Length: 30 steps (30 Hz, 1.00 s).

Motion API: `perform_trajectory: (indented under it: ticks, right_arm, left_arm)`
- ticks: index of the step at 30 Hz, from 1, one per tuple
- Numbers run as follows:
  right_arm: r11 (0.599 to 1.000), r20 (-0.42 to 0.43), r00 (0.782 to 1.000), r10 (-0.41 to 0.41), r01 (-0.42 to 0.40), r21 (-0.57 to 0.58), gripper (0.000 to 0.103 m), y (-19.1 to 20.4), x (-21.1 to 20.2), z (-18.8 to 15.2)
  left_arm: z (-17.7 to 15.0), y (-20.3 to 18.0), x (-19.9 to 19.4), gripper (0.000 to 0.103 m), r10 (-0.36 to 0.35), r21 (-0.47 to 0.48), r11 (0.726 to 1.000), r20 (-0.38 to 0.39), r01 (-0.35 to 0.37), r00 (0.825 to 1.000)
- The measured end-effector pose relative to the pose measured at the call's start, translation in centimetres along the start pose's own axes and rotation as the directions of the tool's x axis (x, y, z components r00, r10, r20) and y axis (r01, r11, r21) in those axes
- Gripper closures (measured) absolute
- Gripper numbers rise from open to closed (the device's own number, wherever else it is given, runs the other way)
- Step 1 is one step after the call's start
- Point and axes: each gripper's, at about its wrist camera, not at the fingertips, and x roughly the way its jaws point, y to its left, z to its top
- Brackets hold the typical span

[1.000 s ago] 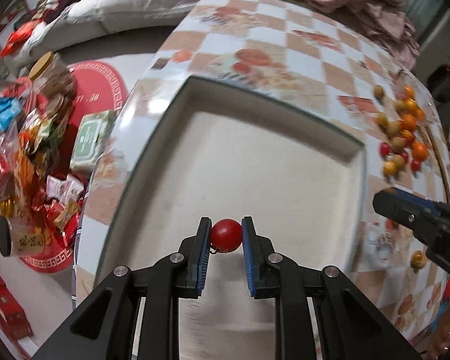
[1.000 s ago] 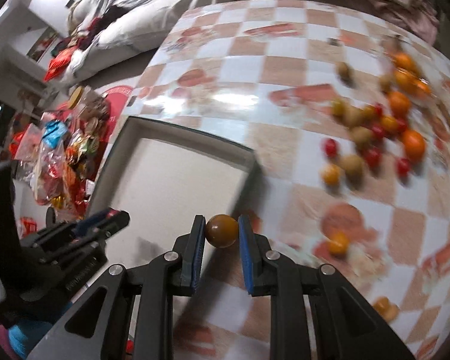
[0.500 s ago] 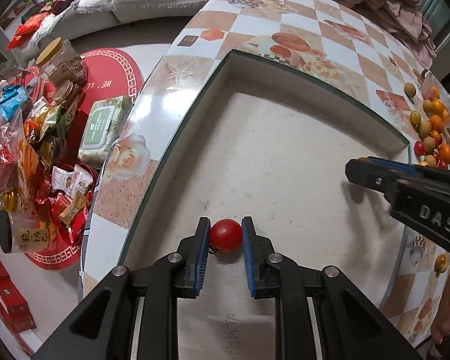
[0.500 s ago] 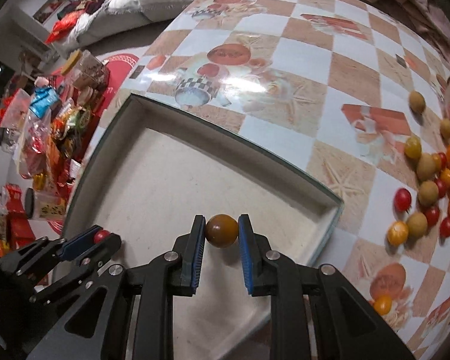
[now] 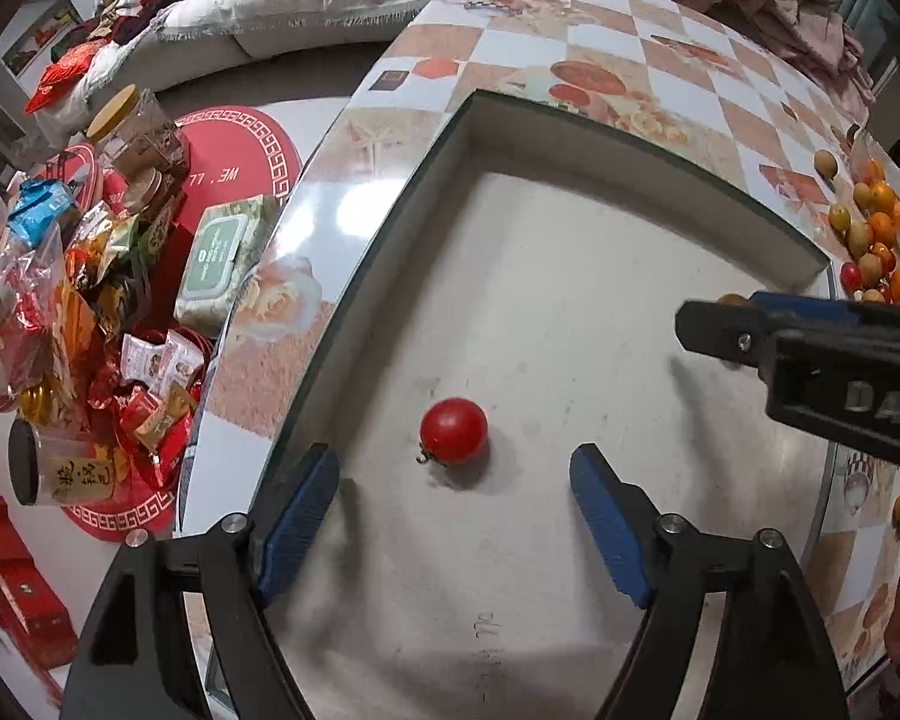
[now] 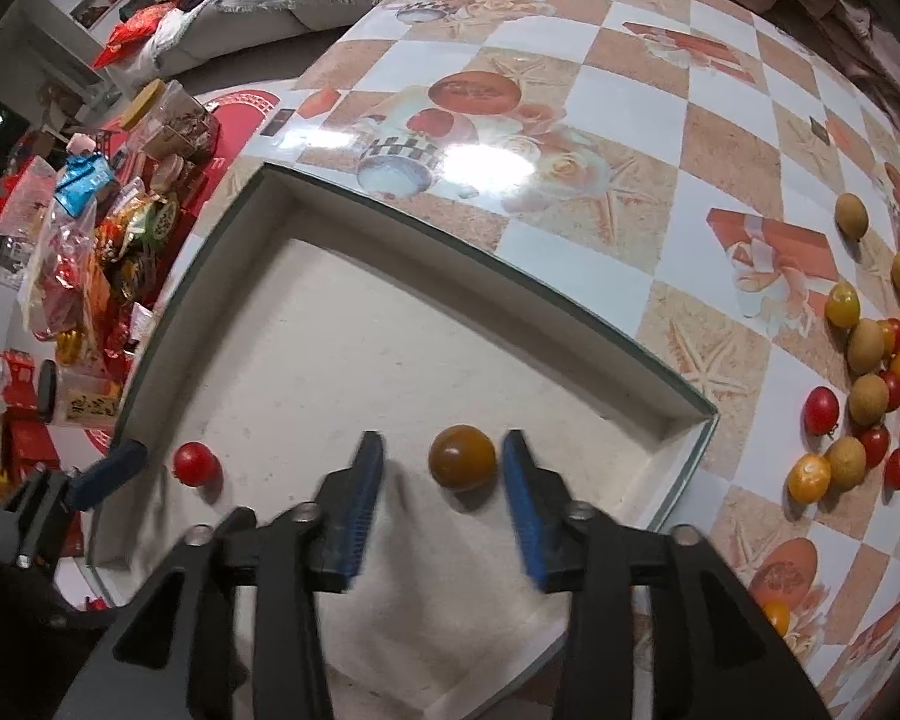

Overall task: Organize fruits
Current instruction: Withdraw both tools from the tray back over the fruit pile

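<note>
Red and glossy, a cherry tomato (image 5: 453,431) lies on the pale floor of a shallow white tray (image 5: 624,144) in the left wrist view, centred between the spread blue pads (image 5: 299,515) of the left gripper (image 5: 453,483) and touching neither. The tray sits on a table (image 5: 660,78) covered in a checked, flower-printed cloth. From the right edge the right gripper (image 5: 726,324) reaches in over the tray, seen side-on, a brownish fruit just visible at its tip. Beyond the tray's far right corner a loose heap of small fruits (image 5: 876,240) — orange, tan and red — lies on the cloth. Off the table's left edge, snack packets (image 5: 60,300) and a pack of wipes (image 5: 225,261) crowd a red mat (image 5: 234,156).

In the right wrist view, the right gripper (image 6: 444,468) hangs with its blue pads (image 6: 354,507) apart, the left one smeared by motion blur. A brown-orange tomato (image 6: 463,456) rests on the tray floor between them — close to the right pad, clamped by neither. Further left along the tray (image 6: 510,276), the red cherry tomato (image 6: 196,463) sits near the left wall, just beside one blue fingertip of the left gripper (image 6: 114,471) entering at the lower left corner. Outside the tray's right wall, the remaining fruits (image 6: 864,384) are scattered across the cloth, well apart from both tools.
</note>
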Motion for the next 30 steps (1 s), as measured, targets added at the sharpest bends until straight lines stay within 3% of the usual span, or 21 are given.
perform_trajectory:
  ticks: [2,4,10,20,30]
  right_arm:
    - [1.0,0.02,1.0,0.014,-0.014,-0.001,0.029,0.2,-0.6,-0.1]
    - [0.999,0.038,0.999,0.031,-0.031,-0.009,0.023,0.4,-1.2,-0.1]
    - [0.999,0.097,0.994,0.05,-0.052,0.013,0.015,0.0,-3.6,-0.5]
    - [0.988,0.167,0.986,0.0,-0.027,0.155,0.014,-5.6,-7.9,-3.4]
    - [0.95,0.138,0.985,-0.102,0.055,0.308,0.014,-13.9,-10.2,-9.5]
  left_arm:
    - [-0.2,0.0,-0.1,0.022,-0.002,-0.005,1.0,-0.003,0.002,1.0]
    - [-0.5,0.0,-0.2,0.022,-0.002,-0.012,1.0,-0.008,0.002,1.0]
    - [-0.7,-0.6,-1.0,0.022,0.004,0.001,1.0,-0.015,-0.004,1.0]
    - [-0.3,-4.2,-2.9,0.022,-0.019,0.066,0.998,0.013,0.018,1.0]
    - [0.3,-11.8,-5.2,0.022,-0.083,0.215,0.974,0.031,0.074,0.996]
